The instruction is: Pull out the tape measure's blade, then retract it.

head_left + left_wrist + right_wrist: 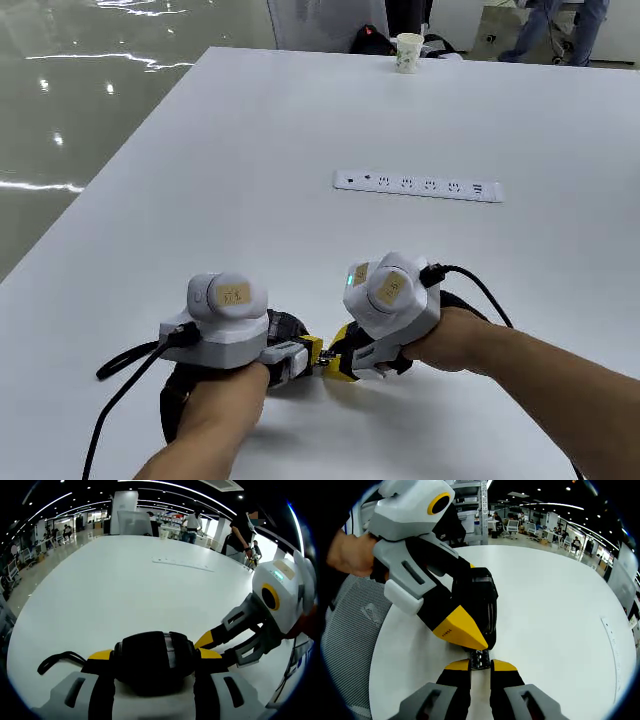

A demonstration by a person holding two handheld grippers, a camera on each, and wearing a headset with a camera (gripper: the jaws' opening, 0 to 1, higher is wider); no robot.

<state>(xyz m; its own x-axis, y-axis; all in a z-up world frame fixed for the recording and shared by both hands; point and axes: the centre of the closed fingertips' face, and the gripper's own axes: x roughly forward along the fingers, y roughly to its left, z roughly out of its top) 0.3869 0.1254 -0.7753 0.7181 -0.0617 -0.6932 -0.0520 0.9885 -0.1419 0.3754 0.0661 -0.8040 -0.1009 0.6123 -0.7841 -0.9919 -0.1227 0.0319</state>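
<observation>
The tape measure (288,326) is a black case with its blade barely out. My left gripper (300,352) is shut on the case, which sits between its yellow-tipped jaws as a black body (155,660) in the left gripper view. My right gripper (335,362) faces it from the right, almost tip to tip. In the right gripper view the right gripper (480,665) is shut on the blade's metal end hook (480,658), right at the mouth of the case (479,605). Both grippers hover low over the white table (300,150).
A white power strip (418,186) lies across the table's middle, and a paper cup (409,52) stands at the far edge. A black cable (120,365) trails left from the left gripper. People stand beyond the table's far end.
</observation>
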